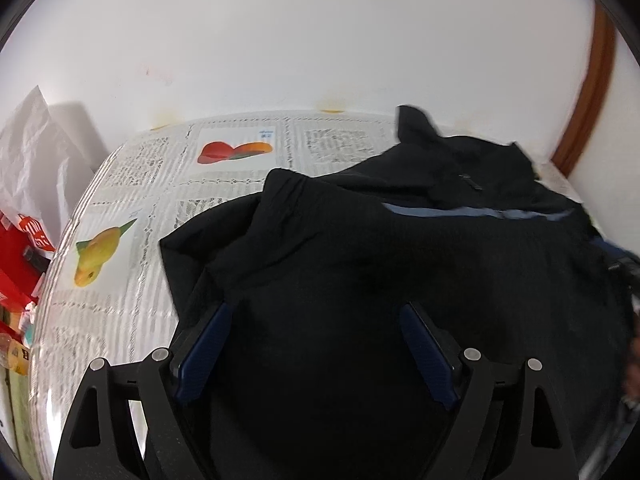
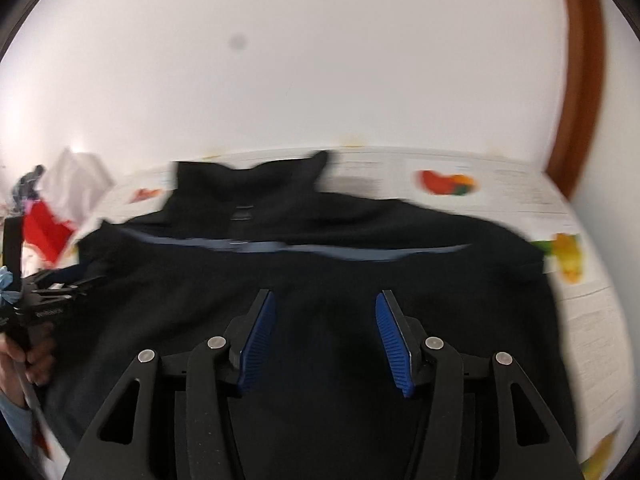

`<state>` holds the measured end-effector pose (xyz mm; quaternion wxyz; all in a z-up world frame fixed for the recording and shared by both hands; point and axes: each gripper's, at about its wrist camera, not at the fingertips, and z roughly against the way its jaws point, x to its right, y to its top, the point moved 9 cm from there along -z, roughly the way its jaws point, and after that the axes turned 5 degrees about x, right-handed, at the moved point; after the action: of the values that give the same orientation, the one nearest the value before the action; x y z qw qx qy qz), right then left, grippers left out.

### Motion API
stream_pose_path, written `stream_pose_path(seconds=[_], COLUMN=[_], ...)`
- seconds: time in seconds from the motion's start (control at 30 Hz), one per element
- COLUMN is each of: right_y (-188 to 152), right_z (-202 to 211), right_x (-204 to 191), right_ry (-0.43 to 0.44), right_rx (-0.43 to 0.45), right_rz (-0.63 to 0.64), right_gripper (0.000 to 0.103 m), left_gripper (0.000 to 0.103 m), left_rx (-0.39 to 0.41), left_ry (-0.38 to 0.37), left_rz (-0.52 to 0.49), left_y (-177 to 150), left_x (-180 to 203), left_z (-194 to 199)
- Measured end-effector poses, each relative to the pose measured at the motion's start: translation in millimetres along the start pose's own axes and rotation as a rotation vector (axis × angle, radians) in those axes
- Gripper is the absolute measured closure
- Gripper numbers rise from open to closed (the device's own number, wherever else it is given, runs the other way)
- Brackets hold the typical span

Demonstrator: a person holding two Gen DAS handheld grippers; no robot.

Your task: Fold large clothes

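A large black jacket (image 1: 400,248) with a grey-blue chest stripe (image 1: 472,213) lies spread on a table covered in newspaper (image 1: 132,280). Its collar points to the far wall and one sleeve is folded over the body at the left. My left gripper (image 1: 316,308) is open above the jacket's lower part, its blue pads (image 1: 208,348) wide apart and empty. In the right wrist view the same jacket (image 2: 320,264) fills the middle, and my right gripper (image 2: 324,296) is open and empty above it. The left gripper (image 2: 44,300), held in a hand, shows at the left edge.
A white wall (image 1: 320,40) stands behind the table. Red and white bags and boxes (image 1: 24,248) sit off the table's left side. A brown wooden frame (image 1: 592,92) runs up at the right. Newspaper (image 2: 520,192) shows beyond the jacket on the right.
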<state>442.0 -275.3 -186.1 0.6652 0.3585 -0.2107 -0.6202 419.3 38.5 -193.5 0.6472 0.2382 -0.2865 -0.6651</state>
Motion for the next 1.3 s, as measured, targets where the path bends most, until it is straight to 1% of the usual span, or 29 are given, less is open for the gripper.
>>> stream_pose_path(seconds=[0.07,0.17,0.2,0.27,0.33,0.37,0.47,0.53,0.63,0.73,0.87,0.97,1.13,1.3], right_y=[-10,-29,-37,-50,-55,-60,-80,-94,-113,-133,-151,-159,-167,-165], right_z=[-7,-23,-29,-34,-27,-22,-1,20,47,76,108,118,131,146], right_x=[-31,-64,-70,-74,-76,-77,-80,-82,-88,-98,-103,-103,-107,-121], right_ry=[0.009,0.010,-0.010,-0.070,-0.105,-0.119,-0.112,-0.122,-0.111,-0.105,-0.110,-0.107,-0.098,-0.090], right_rx=[-0.030,-0.098,-0.126,-0.151,-0.122,-0.125,-0.140,-0.135,-0.126,-0.109,-0.072,-0.073,-0.089,-0.049], right_rz=[0.022,0.054,0.069,0.092,0.107,0.105,0.095,0.106,0.117,0.152,0.191,0.207,0.245,0.284], right_gripper=[0.051,0.051,0.051,0.051,0.051,0.051,0.051,0.051,0.051,0.051,0.051,0.051,0.051,0.051], left_gripper=[0.018,0.018,0.018,0.018,0.018,0.018,0.018,0.018,0.018,0.018,0.018,0.018,0.018,0.018], left_rx=[0.013,0.038,0.047,0.050,0.043,0.039,0.030,0.018,0.002,0.000,-0.005,-0.005,0.001,0.005], left_ry=[0.008,0.057,0.075,0.103,0.103,0.097,0.085,0.082,0.065,0.076,0.092,0.094,0.119,0.136], left_rz=[-0.034,-0.127,-0.144,-0.155,-0.135,-0.114,-0.066,-0.032,0.011,0.034,0.087,0.110,0.132,0.163], left_y=[-6,-21,-27,-43,-58,-67,-84,-98,-119,-136,-157,-171,-184,-191], left_x=[0,-9,-13,-25,-35,-40,-50,-56,-61,-66,-77,-82,-92,-103], left_z=[21,53,62,82,96,103,111,116,122,130,140,147,157,163])
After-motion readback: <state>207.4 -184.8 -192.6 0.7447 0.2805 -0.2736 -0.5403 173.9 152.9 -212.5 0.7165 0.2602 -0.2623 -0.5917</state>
